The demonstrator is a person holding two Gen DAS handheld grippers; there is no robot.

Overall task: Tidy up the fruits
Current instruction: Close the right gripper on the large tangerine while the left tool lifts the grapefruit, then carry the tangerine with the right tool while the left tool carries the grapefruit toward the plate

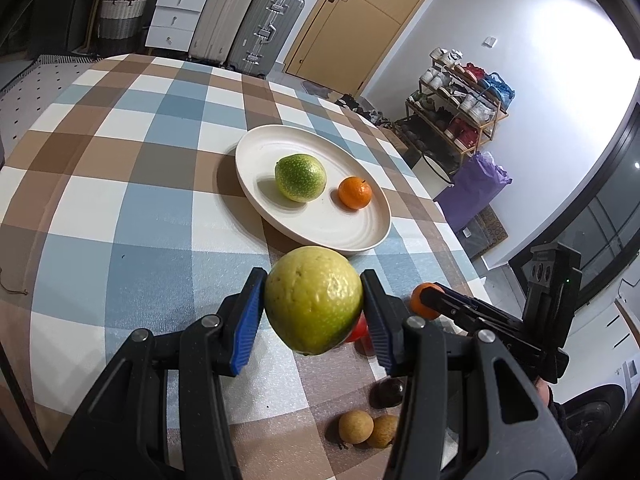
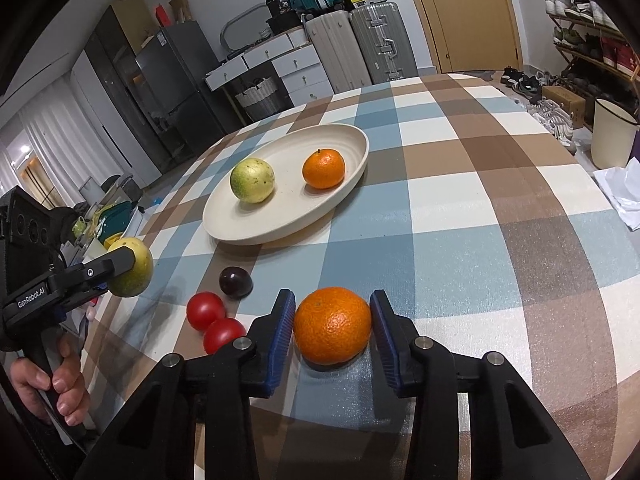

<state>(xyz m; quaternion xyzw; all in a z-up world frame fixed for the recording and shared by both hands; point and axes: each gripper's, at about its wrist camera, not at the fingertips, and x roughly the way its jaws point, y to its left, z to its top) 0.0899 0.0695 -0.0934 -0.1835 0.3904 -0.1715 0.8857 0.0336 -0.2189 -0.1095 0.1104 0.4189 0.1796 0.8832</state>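
My left gripper (image 1: 314, 273) is shut on a yellow-green fruit (image 1: 314, 300) and holds it above the checked tablecloth, just short of the cream plate (image 1: 320, 232). On that plate lie a green speckled fruit (image 1: 300, 178) and a small orange (image 1: 355, 192). My right gripper (image 2: 332, 294) has both blue pads against a larger orange (image 2: 332, 324) that rests on the cloth. The right wrist view shows the left gripper (image 2: 128, 264) with its fruit (image 2: 136, 276) at the left.
Two red tomatoes (image 2: 205, 310) and a dark plum (image 2: 236, 282) lie left of the right gripper. Two brown longans (image 1: 356, 426) sit near the table's front edge. A person's hand (image 2: 60, 380) grips the left handle. White paper (image 2: 624, 192) lies at the table's right edge.
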